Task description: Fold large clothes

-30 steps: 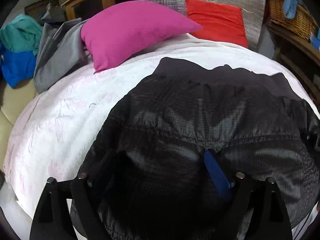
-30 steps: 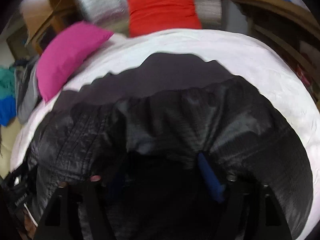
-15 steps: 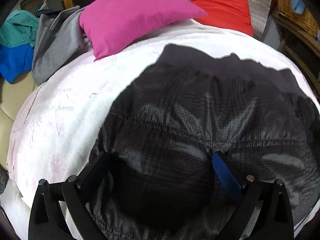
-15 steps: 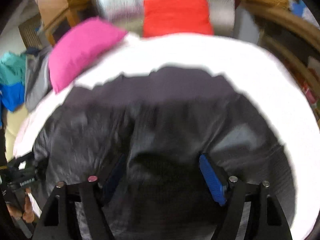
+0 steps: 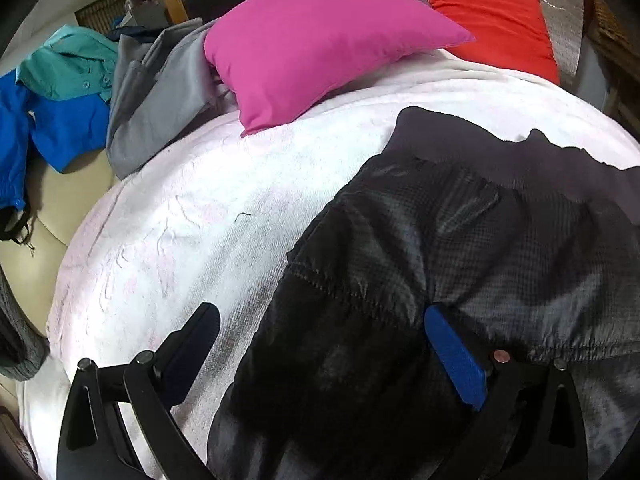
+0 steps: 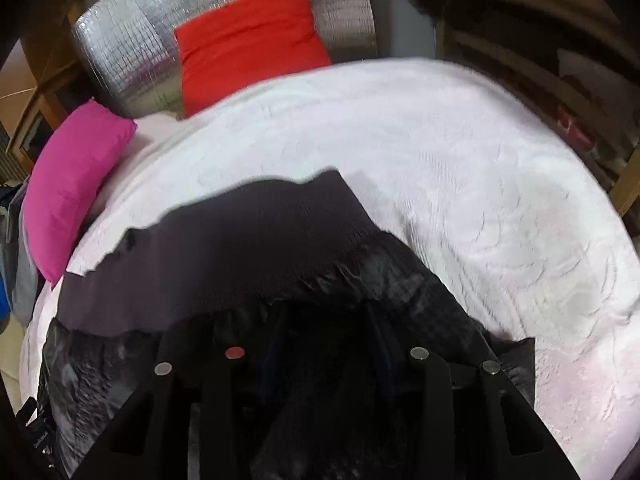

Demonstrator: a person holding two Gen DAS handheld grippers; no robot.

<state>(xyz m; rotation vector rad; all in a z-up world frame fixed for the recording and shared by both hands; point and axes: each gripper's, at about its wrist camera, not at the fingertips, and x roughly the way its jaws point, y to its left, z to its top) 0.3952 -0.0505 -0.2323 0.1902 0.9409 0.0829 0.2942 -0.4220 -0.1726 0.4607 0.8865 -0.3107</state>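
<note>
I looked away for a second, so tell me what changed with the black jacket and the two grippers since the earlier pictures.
The left gripper shifted left: its left finger now lies over the white bedspread, off the black jacket. The right gripper pushed into the jacket, its fingers now buried in fabric. The pink pillow and red pillow stayed put.

Bare white bedspread (image 5: 208, 216) left of black jacket (image 5: 460, 264), magenta pillow (image 5: 320, 44) blocking far side

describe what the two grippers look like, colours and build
Both are matte black, angular frames with cut-out slots and small round metal pins. The left gripper has a bright blue pad on one of its fingers. The right gripper shows one red pin among silver ones.
</note>
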